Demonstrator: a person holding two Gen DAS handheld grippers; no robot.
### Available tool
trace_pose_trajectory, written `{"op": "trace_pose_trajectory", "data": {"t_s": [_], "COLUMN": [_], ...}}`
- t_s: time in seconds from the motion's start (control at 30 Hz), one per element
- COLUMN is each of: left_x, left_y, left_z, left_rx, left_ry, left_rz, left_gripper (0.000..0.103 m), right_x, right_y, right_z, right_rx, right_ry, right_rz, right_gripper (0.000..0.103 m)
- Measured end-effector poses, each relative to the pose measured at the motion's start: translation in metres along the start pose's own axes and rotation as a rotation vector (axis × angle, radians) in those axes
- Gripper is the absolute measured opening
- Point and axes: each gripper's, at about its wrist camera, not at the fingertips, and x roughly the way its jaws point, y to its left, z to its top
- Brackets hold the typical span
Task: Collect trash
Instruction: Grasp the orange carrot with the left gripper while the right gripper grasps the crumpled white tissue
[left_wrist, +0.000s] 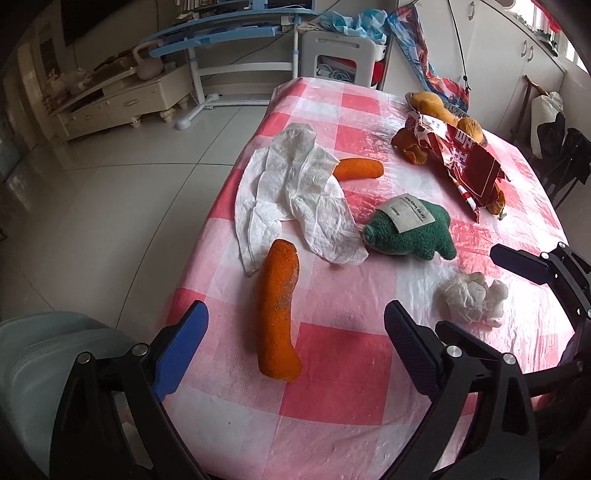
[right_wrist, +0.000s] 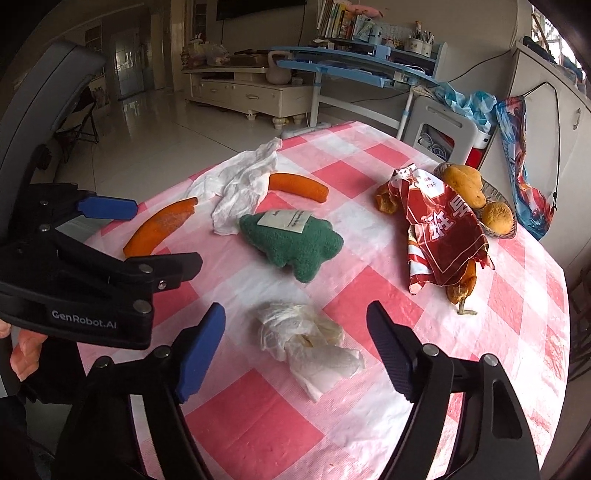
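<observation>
Nothing looks collected yet: the crumpled tissue (right_wrist: 306, 339) lies between the spread, empty right claw (right_wrist: 295, 343), the flat tissue (left_wrist: 295, 195) and red wrapper (right_wrist: 443, 229) (at two o'clock) remain on the worktop (right_wrist: 258, 424); left claw (left_wrist: 295, 350) gapes empty too.

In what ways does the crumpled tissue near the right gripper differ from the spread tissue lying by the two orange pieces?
The crumpled tissue is squeezed into a compact wad; the spread tissue lies opened out and flat.
The wad looks smaller, while the spread one covers more of the tablecloth.
The wad lies alone; the spread one meets both orange pieces, the near one and the far one.
Both are white, wrinkled paper.
</observation>
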Motion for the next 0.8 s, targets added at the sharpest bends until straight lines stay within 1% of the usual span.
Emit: {"op": "trace_pose_trajectory", "data": {"t_s": [0.1,0.2,0.27,0.3,0.33,0.37,0.4,0.43,0.47,0.57,0.63,0.67,0.8], "left_x": [0.001,0.002,0.002,0.002,0.001,0.000,-0.002,-0.003,-0.004,-0.008,-0.015,-0.019,-0.042], "left_y": [-0.001,-0.003,-0.003,-0.004,-0.004,-0.003,-0.003,0.000,0.003,0.010,0.014,0.014,0.014], "left_z": [-0.002,-0.002,-0.001,-0.001,-0.001,-0.001,-0.001,-0.001,-0.001,-0.004,-0.007,-0.009,-0.017], "left_rx": [0.012,0.026,0.033,0.039,0.044,0.046,0.046,0.043,0.034,-0.002,-0.020,-0.023,-0.016], "left_ry": [0.005,-0.005,-0.014,-0.018,-0.023,-0.028,-0.031,-0.032,-0.031,-0.023,-0.031,-0.042,-0.110], "left_rz": [-0.002,0.012,0.020,0.026,0.034,0.037,0.031,0.020,0.001,-0.067,-0.110,-0.120,-0.166], "left_gripper": [0.087,0.080,0.069,0.066,0.056,0.042,0.036,0.025,0.017,0.015,0.014,0.014,0.013], "right_x": [0.002,0.004,0.004,0.004,0.003,0.002,0.000,-0.002,-0.004,-0.018,-0.030,-0.036,-0.061], "right_y": [0.000,0.001,0.000,0.000,-0.001,-0.002,-0.003,-0.006,-0.007,-0.015,-0.016,-0.015,-0.008], "right_z": [0.000,-0.001,-0.001,-0.001,-0.002,-0.002,-0.003,-0.004,-0.005,-0.011,-0.014,-0.016,-0.024], "right_rx": [-0.005,-0.009,0.002,0.006,0.008,0.012,0.021,0.036,0.050,0.095,0.116,0.121,0.115], "right_ry": [0.013,0.025,0.027,0.028,0.027,0.023,0.020,0.017,0.014,-0.011,-0.041,-0.058,-0.102], "right_rz": [-0.004,0.003,0.023,0.027,0.030,0.035,0.044,0.054,0.063,0.102,0.125,0.137,0.142], "right_gripper": [0.063,0.050,0.040,0.040,0.038,0.035,0.034,0.032,0.030,0.030,0.030,0.030,0.030]}}
